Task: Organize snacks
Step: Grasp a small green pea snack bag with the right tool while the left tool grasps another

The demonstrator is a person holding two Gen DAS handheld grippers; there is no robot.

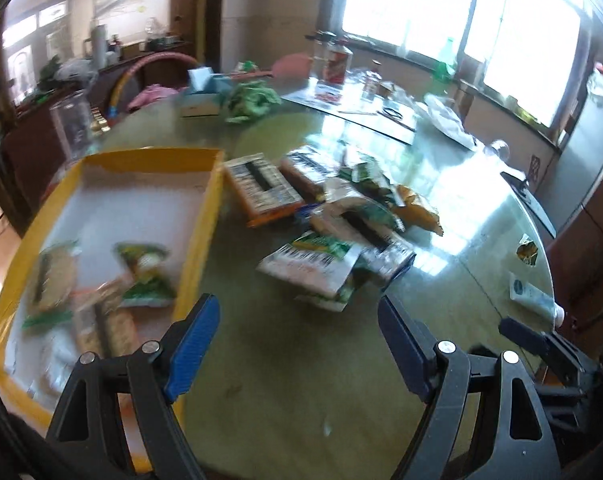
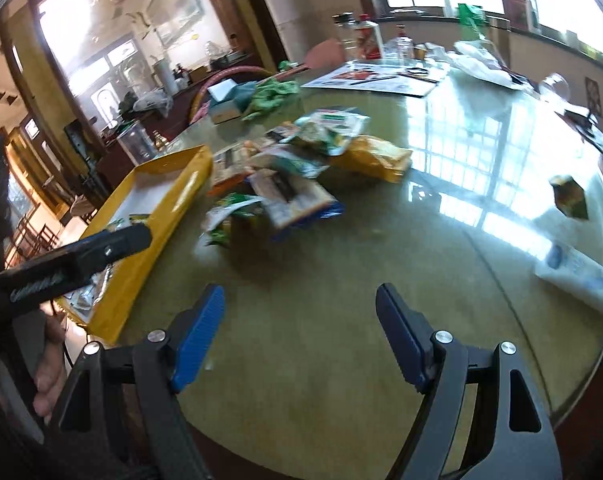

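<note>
A yellow tray [image 1: 199, 236] with a white floor lies at the left of a round glass-topped table [image 1: 293, 392]; several snack packets [image 1: 141, 276] rest inside it. A loose pile of snack packets [image 1: 325, 216] lies right of the tray, among them an orange packet [image 1: 261, 190] and a green-and-white one [image 1: 313, 268]. My left gripper [image 1: 297, 320] hovers open over bare table, short of the pile, nothing between its blue pads. In the right wrist view the same pile [image 2: 289, 176] and tray [image 2: 157, 220] sit ahead-left; my right gripper [image 2: 299, 308] is open and empty.
At the table's right edge lie a small crumpled wrapper [image 1: 527, 250] and a white tube [image 1: 529, 294]. At the far side stand a tissue box [image 1: 203, 88], a green cloth [image 1: 251, 98], bottles [image 1: 337, 62] and papers. A hand [image 2: 49, 364] grips the left gripper's handle.
</note>
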